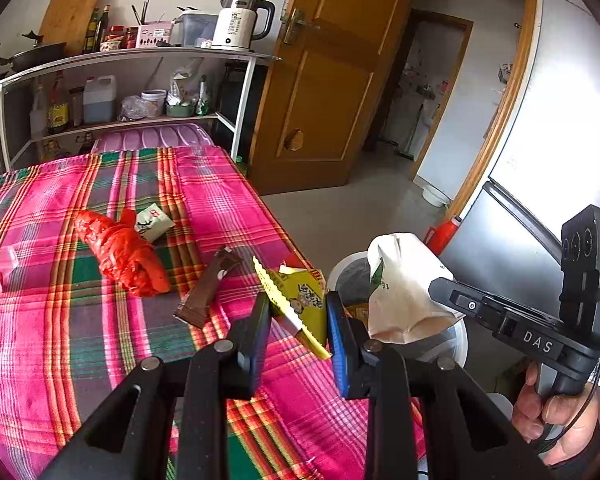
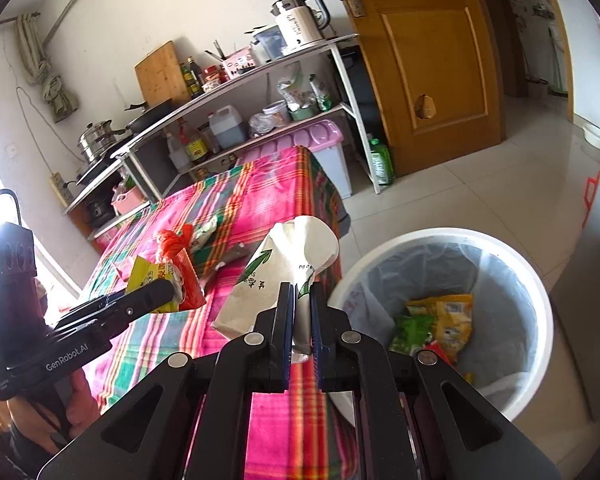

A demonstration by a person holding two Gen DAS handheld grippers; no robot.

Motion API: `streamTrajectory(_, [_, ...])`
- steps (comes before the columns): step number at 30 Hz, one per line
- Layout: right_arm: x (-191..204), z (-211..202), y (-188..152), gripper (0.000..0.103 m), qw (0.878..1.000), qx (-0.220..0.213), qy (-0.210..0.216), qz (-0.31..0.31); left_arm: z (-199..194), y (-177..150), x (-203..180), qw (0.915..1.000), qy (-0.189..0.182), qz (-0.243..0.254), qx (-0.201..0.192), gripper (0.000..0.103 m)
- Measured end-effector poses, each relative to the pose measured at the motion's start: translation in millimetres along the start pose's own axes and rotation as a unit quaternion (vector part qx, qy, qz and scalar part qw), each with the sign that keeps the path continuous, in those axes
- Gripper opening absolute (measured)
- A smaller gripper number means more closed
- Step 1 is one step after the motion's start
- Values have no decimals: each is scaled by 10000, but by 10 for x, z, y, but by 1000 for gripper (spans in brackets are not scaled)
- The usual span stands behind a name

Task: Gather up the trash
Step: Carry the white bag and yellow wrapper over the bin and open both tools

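Note:
My left gripper (image 1: 298, 312) is shut on a yellow snack wrapper (image 1: 300, 296) above the table's right edge; the wrapper also shows in the right wrist view (image 2: 148, 276). My right gripper (image 2: 300, 304) is shut on a white paper bag (image 2: 276, 280) with green print, held beside the white trash bin (image 2: 380, 256); the bag also shows in the left wrist view (image 1: 404, 288). The bin holds several wrappers (image 2: 440, 320). On the plaid tablecloth (image 1: 60, 320) lie a red plastic bag (image 1: 120, 252), a brown wrapper (image 1: 208, 292), a white packet (image 1: 154, 222) and a clear plastic cup (image 1: 0, 268).
A shelf rack (image 1: 120, 64) with a kettle (image 1: 240, 20), bottles and pans stands behind the table. A wooden door (image 1: 332, 80) is open at the right. A fridge (image 1: 560, 160) stands at the far right, next to the bin. Tiled floor (image 2: 460, 192) lies around the bin.

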State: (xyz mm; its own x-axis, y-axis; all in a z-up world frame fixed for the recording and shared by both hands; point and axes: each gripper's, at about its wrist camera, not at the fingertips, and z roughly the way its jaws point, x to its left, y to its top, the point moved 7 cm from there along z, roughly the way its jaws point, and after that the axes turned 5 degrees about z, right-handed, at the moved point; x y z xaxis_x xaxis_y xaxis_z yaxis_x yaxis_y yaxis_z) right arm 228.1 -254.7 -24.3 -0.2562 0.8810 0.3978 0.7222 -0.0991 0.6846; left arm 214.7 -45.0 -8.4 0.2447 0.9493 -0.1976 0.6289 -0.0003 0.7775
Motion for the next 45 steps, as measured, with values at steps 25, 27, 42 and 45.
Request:
streamTrajectory(25, [-922, -141, -104, 8, 9960, 46, -523, 719, 687, -60, -746, 9954, -522, 590, 539, 29])
streamTrajectory(27, [-959, -123, -112, 9, 9956, 83, -542, 762, 749, -72, -759, 9951, -531, 574, 606, 29])
streamTrajectory(42, [-1086, -57, -164, 23, 9940, 190, -677, 841, 935, -140, -814, 9931, -651, 554, 799, 38])
streamTrajectory(45, [-1050, -95, -159, 23, 9946, 142, -642, 808, 876, -117, -803, 9938, -680, 521, 714, 38])
